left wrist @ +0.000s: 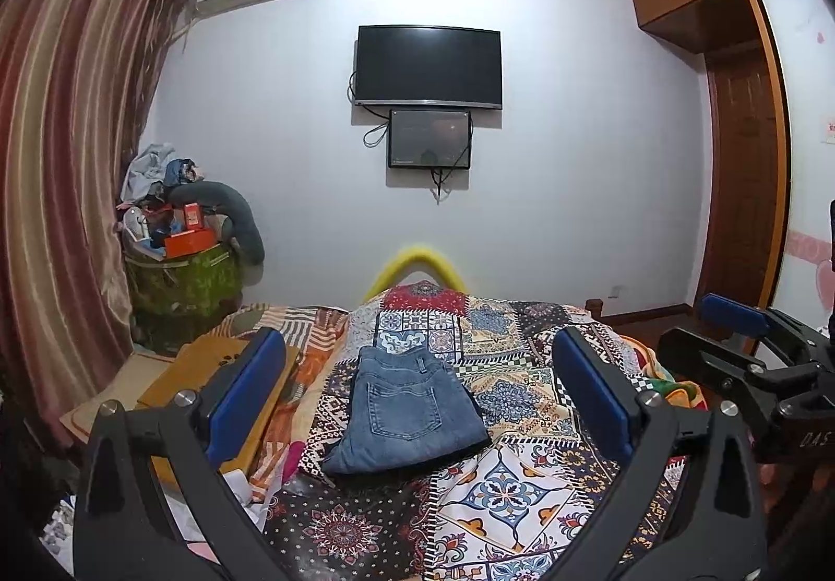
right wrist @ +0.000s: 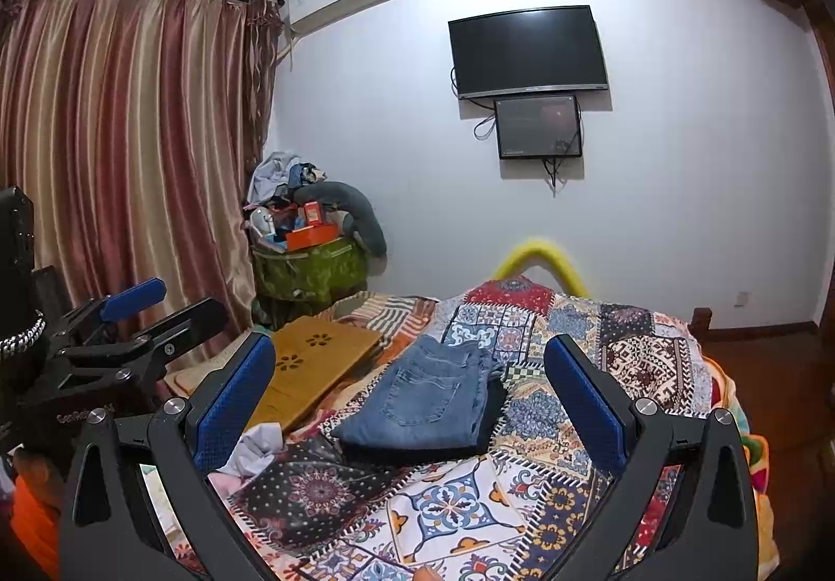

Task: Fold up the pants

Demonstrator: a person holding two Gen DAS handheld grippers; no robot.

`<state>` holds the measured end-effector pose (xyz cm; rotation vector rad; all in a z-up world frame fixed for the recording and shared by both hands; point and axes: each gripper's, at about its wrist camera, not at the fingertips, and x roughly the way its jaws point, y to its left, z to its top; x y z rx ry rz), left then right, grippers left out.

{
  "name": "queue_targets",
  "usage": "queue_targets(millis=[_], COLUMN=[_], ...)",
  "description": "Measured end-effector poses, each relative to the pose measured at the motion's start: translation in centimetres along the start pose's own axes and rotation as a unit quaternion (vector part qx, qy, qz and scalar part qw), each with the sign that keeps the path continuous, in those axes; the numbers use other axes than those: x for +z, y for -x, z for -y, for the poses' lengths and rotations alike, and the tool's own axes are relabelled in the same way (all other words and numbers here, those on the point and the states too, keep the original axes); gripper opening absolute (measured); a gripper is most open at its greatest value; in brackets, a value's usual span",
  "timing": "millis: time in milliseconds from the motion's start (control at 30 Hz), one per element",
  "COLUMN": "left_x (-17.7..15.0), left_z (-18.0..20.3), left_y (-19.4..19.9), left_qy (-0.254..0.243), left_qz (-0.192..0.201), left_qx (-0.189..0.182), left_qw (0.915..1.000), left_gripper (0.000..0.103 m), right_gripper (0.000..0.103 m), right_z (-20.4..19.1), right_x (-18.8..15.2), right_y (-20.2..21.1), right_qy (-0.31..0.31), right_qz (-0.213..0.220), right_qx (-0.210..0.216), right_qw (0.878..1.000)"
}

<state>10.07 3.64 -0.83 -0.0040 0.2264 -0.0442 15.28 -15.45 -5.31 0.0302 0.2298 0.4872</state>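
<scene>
Your left gripper (left wrist: 417,403) is spread wide and holds nothing, and your right gripper (right wrist: 412,398) is the same: both pairs of blue pads stand well apart with only air between them. The jeans (left wrist: 404,416) lie on the bed (left wrist: 522,487) straight ahead of and below the left gripper, framed between its two pads, already folded into a compact bundle with the back pocket facing up. From the right gripper they sit ahead and slightly to its left, and a darker layer shows along the bundle's right edge. The bundle's long axis runs away from you, waistband end farther off, thick fold edge nearest. Judging by how they lie, the folding looks done or close to it; if one more fold is wanted, it would go across that long axis, near edge carried toward the far one. Neither gripper touches the cloth, and both hang back above the quilt's near part. The left one is the better centred on the bundle, so it seems the nearer to take the near edge. A tan board (right wrist: 313,362) lies off to the left of the jeans, clear of them.
</scene>
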Motion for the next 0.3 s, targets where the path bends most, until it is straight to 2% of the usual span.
queue_targets(millis=[300], left_x=[-0.09], left_z=[0.05], left_y=[0.01], left_qy=[0.004], left_qz=[-0.006], left_qx=[-0.013], left_qw=[0.9999], left_gripper=[0.103], right_gripper=[0.102], right_z=[0.10], right_x=[0.01], right_y=[-0.07], right_qy=[-0.002], right_qz=[-0.001], right_qx=[0.001], right_qw=[1.000])
